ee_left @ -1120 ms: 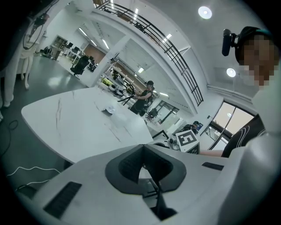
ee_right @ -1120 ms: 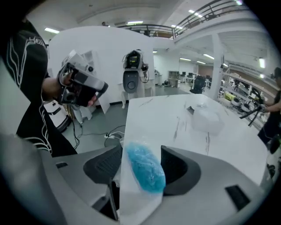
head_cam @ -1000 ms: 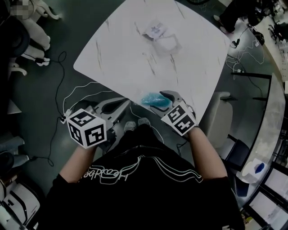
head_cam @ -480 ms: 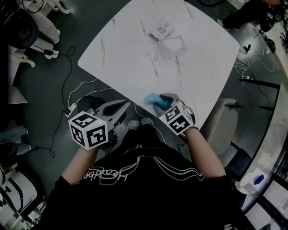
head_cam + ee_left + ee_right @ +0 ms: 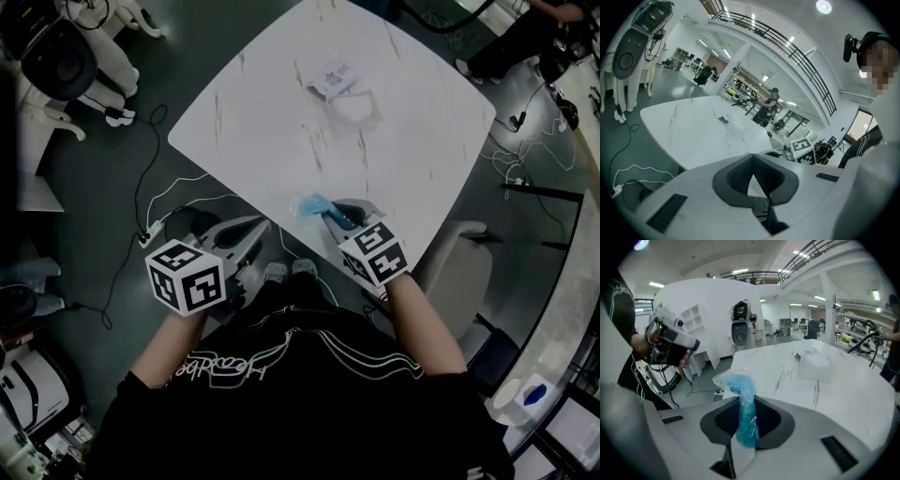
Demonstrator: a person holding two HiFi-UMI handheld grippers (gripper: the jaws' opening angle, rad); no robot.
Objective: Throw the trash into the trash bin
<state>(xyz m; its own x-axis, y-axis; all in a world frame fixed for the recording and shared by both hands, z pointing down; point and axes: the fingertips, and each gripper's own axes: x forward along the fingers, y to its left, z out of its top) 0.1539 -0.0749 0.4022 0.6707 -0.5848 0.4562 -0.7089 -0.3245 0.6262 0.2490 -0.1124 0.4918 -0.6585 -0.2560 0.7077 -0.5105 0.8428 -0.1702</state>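
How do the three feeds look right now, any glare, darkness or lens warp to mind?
Head view: dim overall, floor nearly black, the white table brightest, its marbling still readable. Left gripper view: strong fisheye bending, dark corners, a ceiling lamp flaring at the top. Right gripper view: same warp, but the blue bag is sharp at centre.

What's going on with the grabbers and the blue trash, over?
Right gripper jaws just closed, pinching blue bag. Left gripper shut, empty. Clear wrappers lie farther up the table.
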